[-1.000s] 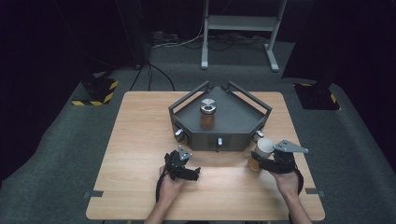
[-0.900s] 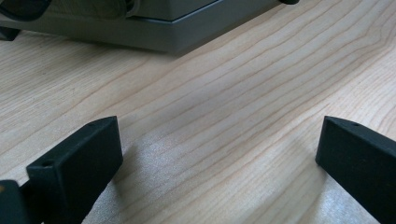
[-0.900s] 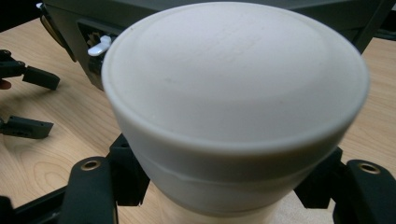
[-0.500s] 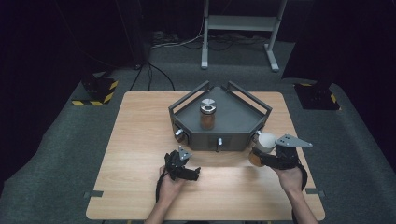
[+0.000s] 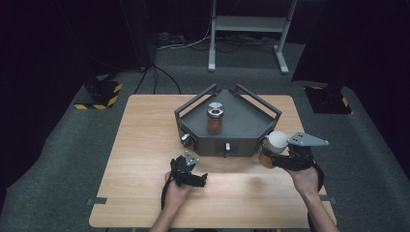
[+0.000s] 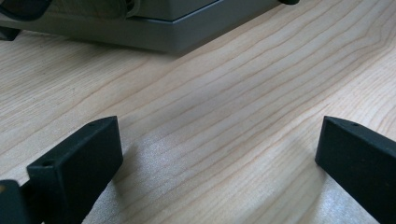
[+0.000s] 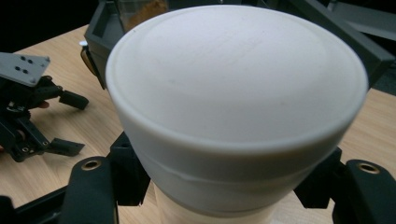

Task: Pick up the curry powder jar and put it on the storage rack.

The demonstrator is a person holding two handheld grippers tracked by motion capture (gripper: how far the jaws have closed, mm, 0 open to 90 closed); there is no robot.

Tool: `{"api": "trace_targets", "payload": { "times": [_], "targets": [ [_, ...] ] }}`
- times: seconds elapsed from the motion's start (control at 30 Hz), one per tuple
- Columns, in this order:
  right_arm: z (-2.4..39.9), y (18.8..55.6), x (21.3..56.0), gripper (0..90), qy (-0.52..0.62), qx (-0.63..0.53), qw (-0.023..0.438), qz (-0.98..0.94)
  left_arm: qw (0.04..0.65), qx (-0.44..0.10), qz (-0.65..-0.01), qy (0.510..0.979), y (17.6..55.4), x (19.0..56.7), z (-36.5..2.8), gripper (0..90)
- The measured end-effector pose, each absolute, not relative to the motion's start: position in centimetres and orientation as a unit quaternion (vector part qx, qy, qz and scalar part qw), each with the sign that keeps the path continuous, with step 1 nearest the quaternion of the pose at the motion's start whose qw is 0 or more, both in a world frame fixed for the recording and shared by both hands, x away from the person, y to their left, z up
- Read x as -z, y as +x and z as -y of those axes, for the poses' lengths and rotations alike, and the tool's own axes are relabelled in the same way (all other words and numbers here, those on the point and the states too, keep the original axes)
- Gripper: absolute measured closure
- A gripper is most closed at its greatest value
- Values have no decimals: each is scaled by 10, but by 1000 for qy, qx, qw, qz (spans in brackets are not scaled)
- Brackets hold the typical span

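One white-lidded jar (image 5: 270, 149) of amber-brown contents in right claw (image 5: 271, 155)

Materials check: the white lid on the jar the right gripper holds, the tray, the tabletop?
White lid: looks like matte moulded plastic, smooth with a faint seam. Tray: dark grey and matte, sharp edges; plastic or painted metal, can't tell. Tabletop: light wood grain with a low sheen; solid wood or laminate is open.

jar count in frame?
2. One silver-lidded jar stands in the grey tray; one white-lidded jar is held by the right gripper at the tray's right corner. No others visible.
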State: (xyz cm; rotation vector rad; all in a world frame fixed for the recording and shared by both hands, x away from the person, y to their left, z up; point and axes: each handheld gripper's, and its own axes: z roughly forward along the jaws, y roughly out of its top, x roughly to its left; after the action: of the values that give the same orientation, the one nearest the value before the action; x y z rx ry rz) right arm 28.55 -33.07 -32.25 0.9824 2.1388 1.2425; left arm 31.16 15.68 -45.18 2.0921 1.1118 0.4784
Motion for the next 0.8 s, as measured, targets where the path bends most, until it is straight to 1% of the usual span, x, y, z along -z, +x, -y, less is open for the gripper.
{"api": "trace_targets", "payload": {
  "times": [0.4,0.67,0.8],
  "targets": [
    [327,300,294,347,344,-473,221,-780,353,-185,-430,810,312,451,-157,7],
    [318,311,278,347,336,-477,221,-781,354,-185,-430,810,312,452,-157,7],
    [310,316,272,348,334,-473,229,-782,354,-185,-430,810,312,452,-157,7]
  ]
}}
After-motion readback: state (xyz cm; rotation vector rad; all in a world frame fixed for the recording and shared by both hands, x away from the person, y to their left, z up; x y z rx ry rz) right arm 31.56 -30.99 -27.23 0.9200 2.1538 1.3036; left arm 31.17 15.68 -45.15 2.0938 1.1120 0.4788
